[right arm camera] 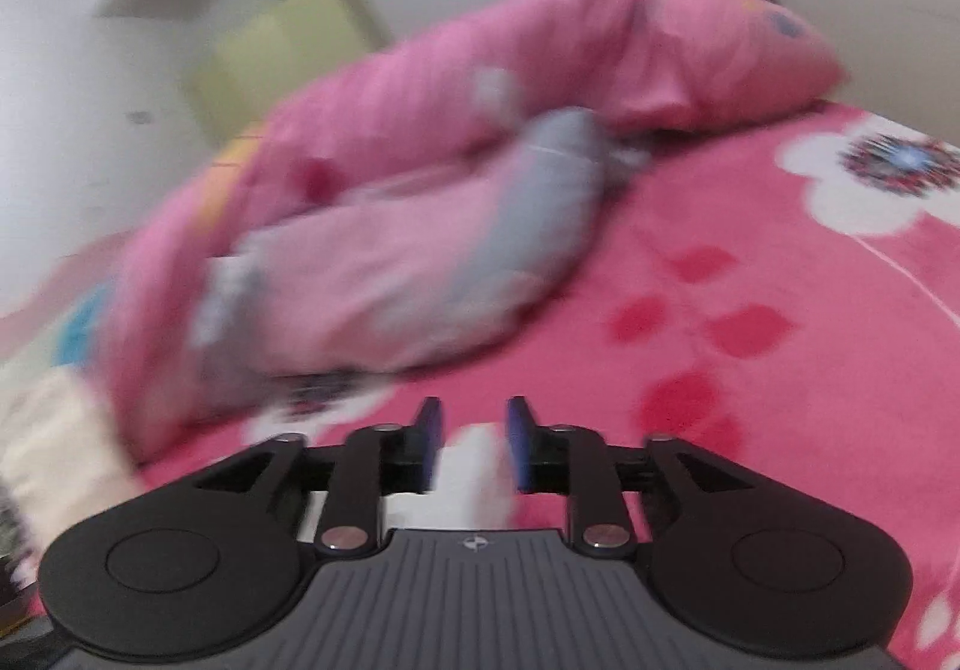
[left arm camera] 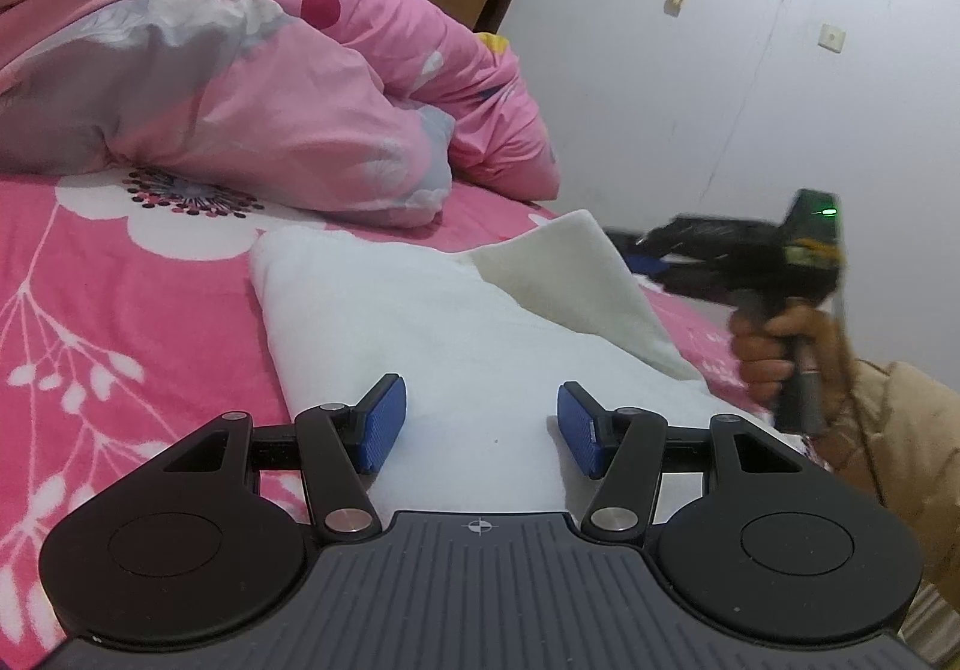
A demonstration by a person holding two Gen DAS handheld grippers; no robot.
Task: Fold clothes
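Left gripper [left arm camera: 480, 427], mine, hovers with its blue pads spread wide and empty over the near end of the white garment [left arm camera: 456, 322]. That garment's long axis runs straight ahead from me across the pink sheet [left arm camera: 120, 310], one corner flap turned up at its far right. My right gripper [right arm camera: 474, 445] stands off to that side, nearer the flap; its pads are narrowed, possibly pinching white cloth, though blur prevents confirmation. Beyond lies the heaped quilt [left arm camera: 252, 87].
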